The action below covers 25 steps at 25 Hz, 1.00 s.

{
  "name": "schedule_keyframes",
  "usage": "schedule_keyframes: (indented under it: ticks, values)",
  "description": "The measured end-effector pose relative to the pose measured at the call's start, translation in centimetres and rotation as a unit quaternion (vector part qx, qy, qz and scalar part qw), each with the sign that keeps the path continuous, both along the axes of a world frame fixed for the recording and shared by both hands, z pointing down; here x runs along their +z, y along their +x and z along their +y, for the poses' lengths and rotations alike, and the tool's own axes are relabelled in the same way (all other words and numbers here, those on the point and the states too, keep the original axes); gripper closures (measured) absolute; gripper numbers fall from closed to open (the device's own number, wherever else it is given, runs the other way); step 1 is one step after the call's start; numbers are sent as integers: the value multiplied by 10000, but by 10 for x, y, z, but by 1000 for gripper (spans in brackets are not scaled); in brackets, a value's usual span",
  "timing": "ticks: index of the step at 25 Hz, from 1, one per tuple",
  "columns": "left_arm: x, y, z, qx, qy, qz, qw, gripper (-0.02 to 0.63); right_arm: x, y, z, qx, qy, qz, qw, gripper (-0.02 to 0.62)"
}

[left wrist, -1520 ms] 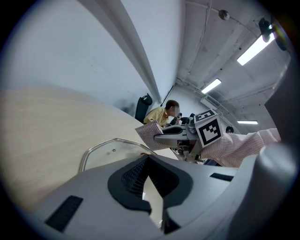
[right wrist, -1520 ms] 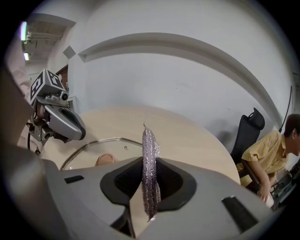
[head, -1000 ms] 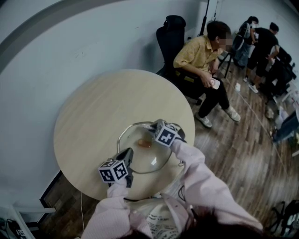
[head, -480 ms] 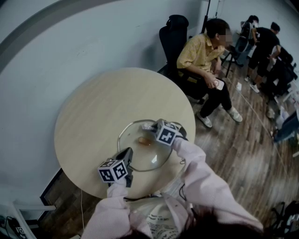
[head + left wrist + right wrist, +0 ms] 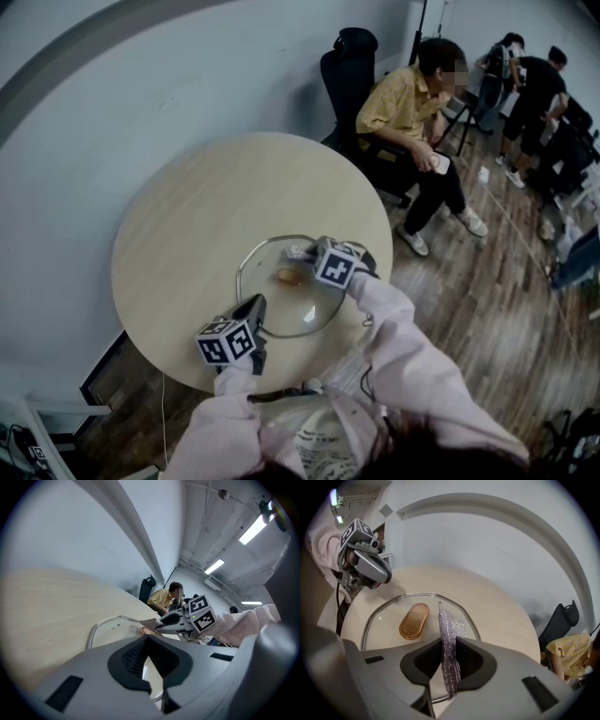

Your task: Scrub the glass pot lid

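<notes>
Scrubbing looks under way, in our judgement. Our right gripper (image 5: 449, 654) pinches a silvery mesh scrubber (image 5: 450, 629) tight between its jaws, and the scrubber's free end touches the glass pot lid (image 5: 386, 617) just beside its oval wooden knob (image 5: 414, 620). The lid lies flat on the round table (image 5: 202, 202), toward our side. Our left gripper (image 5: 149, 649) has its jaws drawn narrow at the lid's near rim, seemingly clamped on it. Next we should sweep the scrubber across the glass while bracing the rim.
</notes>
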<state>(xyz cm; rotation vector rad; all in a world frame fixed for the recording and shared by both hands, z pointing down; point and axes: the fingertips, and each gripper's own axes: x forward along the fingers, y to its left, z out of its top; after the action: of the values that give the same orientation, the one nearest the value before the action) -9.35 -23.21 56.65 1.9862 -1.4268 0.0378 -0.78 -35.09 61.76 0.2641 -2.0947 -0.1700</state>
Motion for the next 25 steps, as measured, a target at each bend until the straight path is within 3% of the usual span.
schedule_keyframes:
  ticks: [25]
  values:
    - [4,22,12,51,43,10,10000,607,-4,23,20,171,-18,-42,9998,509]
